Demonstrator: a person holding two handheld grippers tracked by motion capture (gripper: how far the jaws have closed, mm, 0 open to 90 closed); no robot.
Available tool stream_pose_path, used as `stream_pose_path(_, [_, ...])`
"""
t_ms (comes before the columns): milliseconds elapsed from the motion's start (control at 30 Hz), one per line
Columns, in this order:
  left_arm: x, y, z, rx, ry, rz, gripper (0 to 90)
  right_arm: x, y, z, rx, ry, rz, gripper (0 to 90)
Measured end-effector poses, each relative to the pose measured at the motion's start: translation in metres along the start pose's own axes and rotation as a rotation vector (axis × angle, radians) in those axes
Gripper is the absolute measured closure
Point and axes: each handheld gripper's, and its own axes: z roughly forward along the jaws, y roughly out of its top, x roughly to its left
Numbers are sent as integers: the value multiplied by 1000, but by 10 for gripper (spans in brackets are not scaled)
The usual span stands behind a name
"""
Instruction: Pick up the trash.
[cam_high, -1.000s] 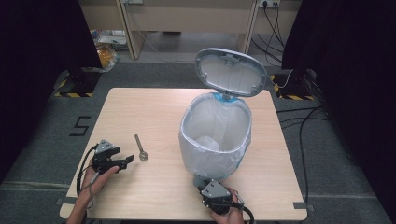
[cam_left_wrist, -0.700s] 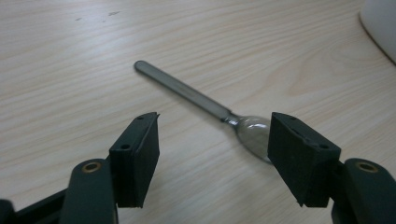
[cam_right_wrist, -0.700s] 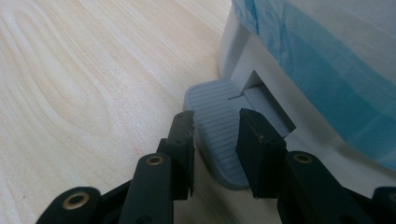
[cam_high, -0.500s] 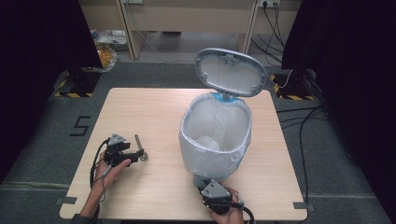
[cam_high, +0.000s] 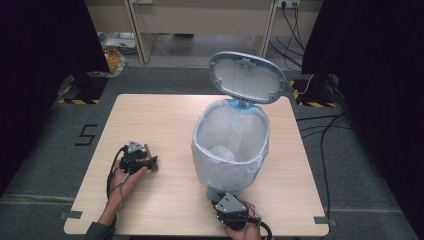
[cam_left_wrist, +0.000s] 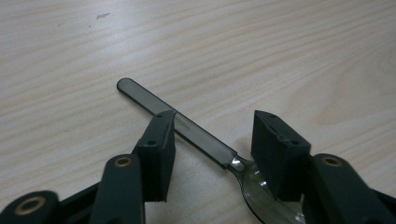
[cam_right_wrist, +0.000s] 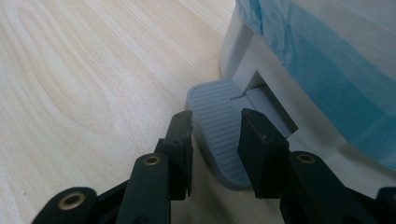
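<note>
While its jaws have just been closing, the left gripper (cam_left_wrist: 212, 142) is set down over a spoon (cam_left_wrist: 187, 133) that lies flat on the wooden table (cam_left_wrist: 280, 51). The left pad (cam_left_wrist: 159, 149) sits at the edge of the dark handle about halfway along; the right pad (cam_left_wrist: 278, 149) stands over the spot where the handle meets the clear bowl, with a gap of bare wood between it and the handle. The pads do not yet squeeze the spoon, so the jaws are still released around it. The handle runs up and to the left from between the jaws, its rounded end resting on the wood well ahead of them. In the high view the left gripper (cam_high: 147, 162) sits on the left half of the table (cam_high: 165, 107), held by the person's left hand (cam_high: 125, 182), with the spoon mostly covered by it.

Over at the right gripper (cam_right_wrist: 215, 140), the jaws straddle the grey ribbed pedal (cam_right_wrist: 217, 128) at the foot of a bin (cam_right_wrist: 252, 60). They stand close to its sides and lie over it; whether they pinch it I cannot tell. From the high view, the right gripper (cam_high: 216, 196) lies at the near edge of the table, touching the base of the bin (cam_high: 230, 150), whose lid (cam_high: 247, 77) stands open. A pale bag (cam_high: 250, 167) with a blue rim lines the bin.
</note>
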Motion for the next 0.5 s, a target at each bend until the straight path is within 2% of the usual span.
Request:
stream_pose_path(100, [0, 0, 1, -8, 13, 19, 607, 0, 0, 0, 1, 1, -1, 644])
stream_pose_path(333, [3, 0, 0, -7, -14, 54, 757, 2, 1, 0, 7, -5, -14, 632])
stream_pose_path(500, [2, 1, 0, -2, -21, 70, 792, 2, 1, 0, 7, -4, -15, 632])
